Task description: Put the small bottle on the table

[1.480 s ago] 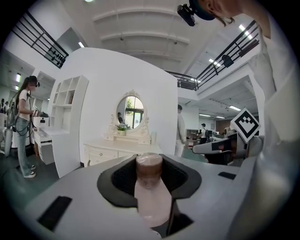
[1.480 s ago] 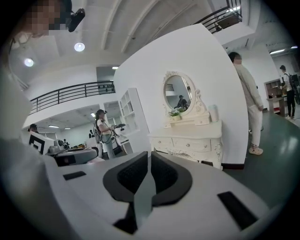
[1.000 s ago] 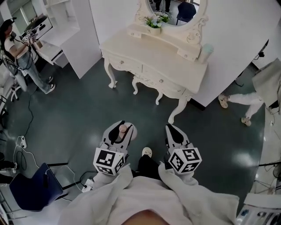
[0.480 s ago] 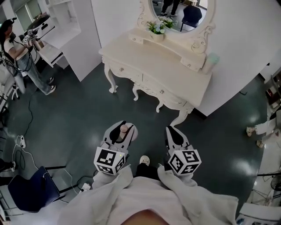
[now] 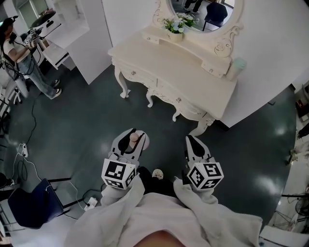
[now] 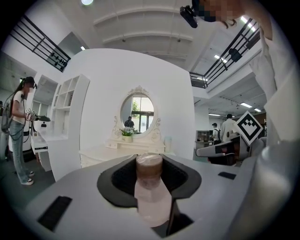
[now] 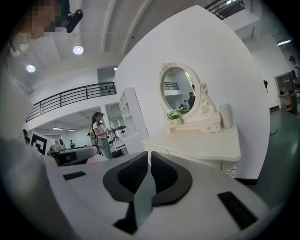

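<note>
A small bottle with a pale pink body and a brown cap stands upright between the pads of my left gripper, which is shut on its body. My right gripper is beside it at the same height, shut with nothing between its jaws. Both hang over the dark floor, a short way in front of the cream dressing table. That table's bare top lies ahead in the left gripper view and in the right gripper view.
On the table stand an oval mirror, a small flower pot and a pale green container. A white shelf unit and a person are at the far left. A blue chair and cables sit at the lower left.
The dressing table has drawn nearer and shifted slightly right in the head view. The person at the right edge has left the view. The left grip on the bottle is unchanged.
</note>
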Tool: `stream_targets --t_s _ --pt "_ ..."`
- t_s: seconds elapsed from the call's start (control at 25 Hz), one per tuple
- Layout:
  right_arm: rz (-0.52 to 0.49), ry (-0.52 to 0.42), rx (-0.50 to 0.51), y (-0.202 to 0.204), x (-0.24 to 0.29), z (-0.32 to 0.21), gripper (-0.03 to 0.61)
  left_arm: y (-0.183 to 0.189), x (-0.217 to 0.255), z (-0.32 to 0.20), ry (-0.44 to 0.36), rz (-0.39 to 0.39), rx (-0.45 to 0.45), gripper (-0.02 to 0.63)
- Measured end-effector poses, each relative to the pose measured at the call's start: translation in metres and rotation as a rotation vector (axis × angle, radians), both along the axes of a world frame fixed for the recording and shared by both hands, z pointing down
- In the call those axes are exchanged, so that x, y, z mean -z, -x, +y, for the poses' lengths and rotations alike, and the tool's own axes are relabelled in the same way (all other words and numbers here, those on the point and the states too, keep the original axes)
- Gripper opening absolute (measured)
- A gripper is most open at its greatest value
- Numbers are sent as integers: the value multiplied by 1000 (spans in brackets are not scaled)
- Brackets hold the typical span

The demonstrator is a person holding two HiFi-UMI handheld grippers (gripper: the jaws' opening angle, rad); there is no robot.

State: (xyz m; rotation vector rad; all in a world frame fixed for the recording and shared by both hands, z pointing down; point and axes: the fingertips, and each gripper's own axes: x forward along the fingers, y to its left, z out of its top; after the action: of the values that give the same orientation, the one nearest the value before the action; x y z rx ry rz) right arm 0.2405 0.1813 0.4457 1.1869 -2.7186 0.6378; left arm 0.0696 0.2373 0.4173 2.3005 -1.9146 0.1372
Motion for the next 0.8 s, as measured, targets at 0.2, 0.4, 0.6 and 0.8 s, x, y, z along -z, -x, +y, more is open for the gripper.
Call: stream_targets --t_s 0.2,0.4,0.6,0.8 --pt "-6 5 14 0 -4 1 44 2 -4 3 13 0 23 146" --pt "-5 14 45 4 -7 1 44 2 -7 2 24 2 35 146" --pt "-9 19 54 8 -7 -11 44 3 -8 -8 31 4 36 146" --pt "-10 26 65 18 -8 -28 44 11 -5 -29 30 1 35 146"
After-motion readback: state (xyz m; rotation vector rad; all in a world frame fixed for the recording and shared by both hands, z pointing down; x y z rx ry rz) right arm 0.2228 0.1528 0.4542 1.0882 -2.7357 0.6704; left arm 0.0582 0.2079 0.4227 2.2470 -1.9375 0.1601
